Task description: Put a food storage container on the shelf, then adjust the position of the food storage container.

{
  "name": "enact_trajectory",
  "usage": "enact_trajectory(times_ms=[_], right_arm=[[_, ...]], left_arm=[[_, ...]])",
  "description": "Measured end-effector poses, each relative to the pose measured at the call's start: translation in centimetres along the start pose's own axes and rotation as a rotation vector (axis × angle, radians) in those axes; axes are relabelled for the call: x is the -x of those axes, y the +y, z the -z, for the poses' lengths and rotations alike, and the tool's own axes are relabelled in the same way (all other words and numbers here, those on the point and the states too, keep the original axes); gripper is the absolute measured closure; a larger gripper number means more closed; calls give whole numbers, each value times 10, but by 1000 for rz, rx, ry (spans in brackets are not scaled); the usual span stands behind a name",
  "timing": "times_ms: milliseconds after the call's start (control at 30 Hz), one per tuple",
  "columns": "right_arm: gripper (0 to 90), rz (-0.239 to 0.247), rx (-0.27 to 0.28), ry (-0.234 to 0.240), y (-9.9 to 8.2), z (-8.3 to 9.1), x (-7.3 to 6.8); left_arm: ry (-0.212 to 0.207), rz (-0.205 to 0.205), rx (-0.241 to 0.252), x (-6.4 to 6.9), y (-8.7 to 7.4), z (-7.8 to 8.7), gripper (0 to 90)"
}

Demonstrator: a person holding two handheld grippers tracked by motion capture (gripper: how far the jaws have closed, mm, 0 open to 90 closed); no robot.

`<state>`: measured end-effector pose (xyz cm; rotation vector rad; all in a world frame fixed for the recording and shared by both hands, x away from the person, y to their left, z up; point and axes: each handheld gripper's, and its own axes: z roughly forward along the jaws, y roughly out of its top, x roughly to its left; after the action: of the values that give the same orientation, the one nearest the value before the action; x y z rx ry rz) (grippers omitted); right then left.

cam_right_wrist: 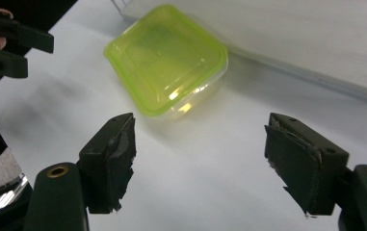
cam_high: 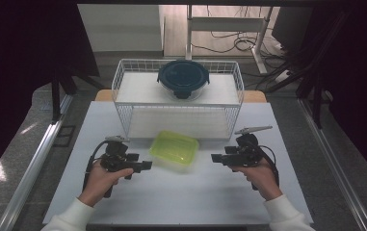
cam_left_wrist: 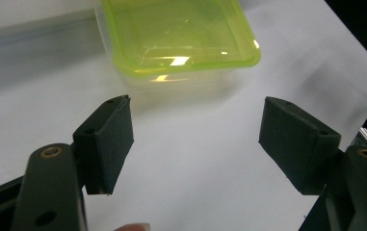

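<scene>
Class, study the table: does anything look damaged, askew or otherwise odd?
Yes. The pads on the right gripper look frayed and torn at their edges. The green-lidded container also sits turned at an angle to the table edge. Nothing looks spilled.

Light falls from overhead, brightening the white counter (cam_high: 181, 192) while the room's left and right edges sink into near black. Glare spots glint on the green lid (cam_left_wrist: 181, 33), which casts a soft shadow. Both gripper views are slightly soft, blurring toward their far corners.
</scene>
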<state>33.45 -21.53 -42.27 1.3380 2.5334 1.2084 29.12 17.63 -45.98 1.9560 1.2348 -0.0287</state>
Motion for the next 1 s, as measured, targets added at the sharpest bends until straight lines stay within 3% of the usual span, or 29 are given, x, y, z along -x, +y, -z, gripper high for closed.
enact_trajectory(times_ms=[333,700,1000], right_arm=[[264,3,-21,-4,-8,-5,1],[265,-11,-9,-5,-9,-3,4],[265,-23,2,-4,-10,0,6]], left_arm=[[15,4,-14,-2,-5,-3,278],[38,6,-11,-3,-3,-4,277],[92,-9,-7,-6,6,-9,285]])
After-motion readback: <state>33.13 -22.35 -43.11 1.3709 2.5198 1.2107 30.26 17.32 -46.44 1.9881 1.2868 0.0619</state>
